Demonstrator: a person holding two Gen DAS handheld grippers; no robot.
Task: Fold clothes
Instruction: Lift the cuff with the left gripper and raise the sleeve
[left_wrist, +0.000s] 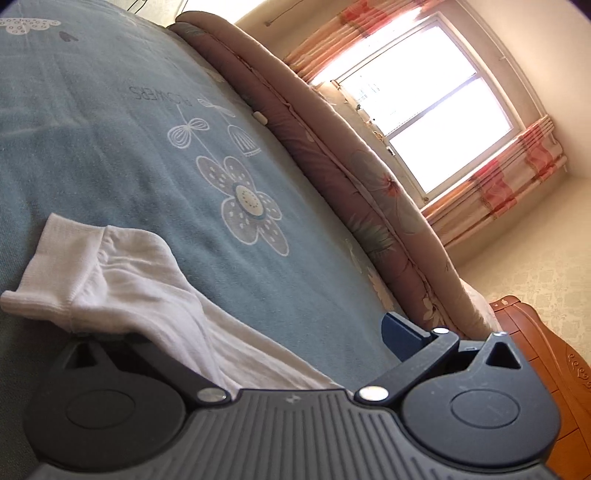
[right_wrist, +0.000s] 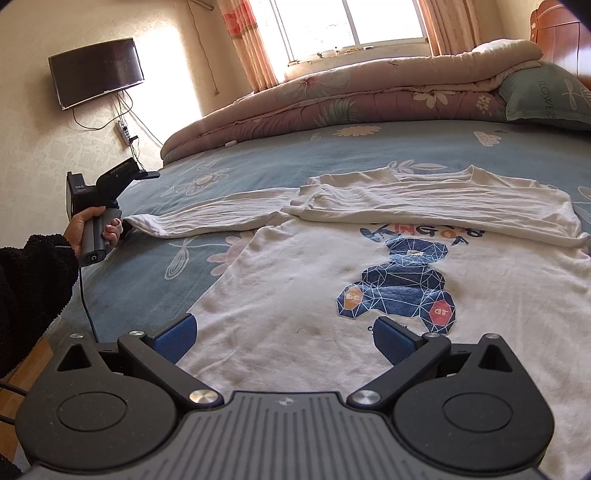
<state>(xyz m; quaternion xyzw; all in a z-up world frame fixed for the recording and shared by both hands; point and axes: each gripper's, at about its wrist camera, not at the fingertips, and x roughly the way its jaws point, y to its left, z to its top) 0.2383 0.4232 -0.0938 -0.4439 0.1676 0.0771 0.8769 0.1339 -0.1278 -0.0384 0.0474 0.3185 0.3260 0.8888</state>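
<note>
Blue woven bedspread (right_wrist: 280, 155) bears wrinkled white cotton shirt (right_wrist: 295, 295), ribbed cuff (left_wrist: 48, 266).

The left tongs (left_wrist: 236, 332) sit at the bed's (right_wrist: 332, 147) left edge, gripped by a hand (right_wrist: 90, 230) (black sleeve); the right tongs (right_wrist: 282, 338) gape wide.

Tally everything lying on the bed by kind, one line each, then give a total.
White long-sleeved shirt with bear print: 1
Folded floral quilt: 1
Teal pillow printed FLOWERS: 1
Total: 3
The left gripper has the shirt's sleeve cuff draped over it.
</note>
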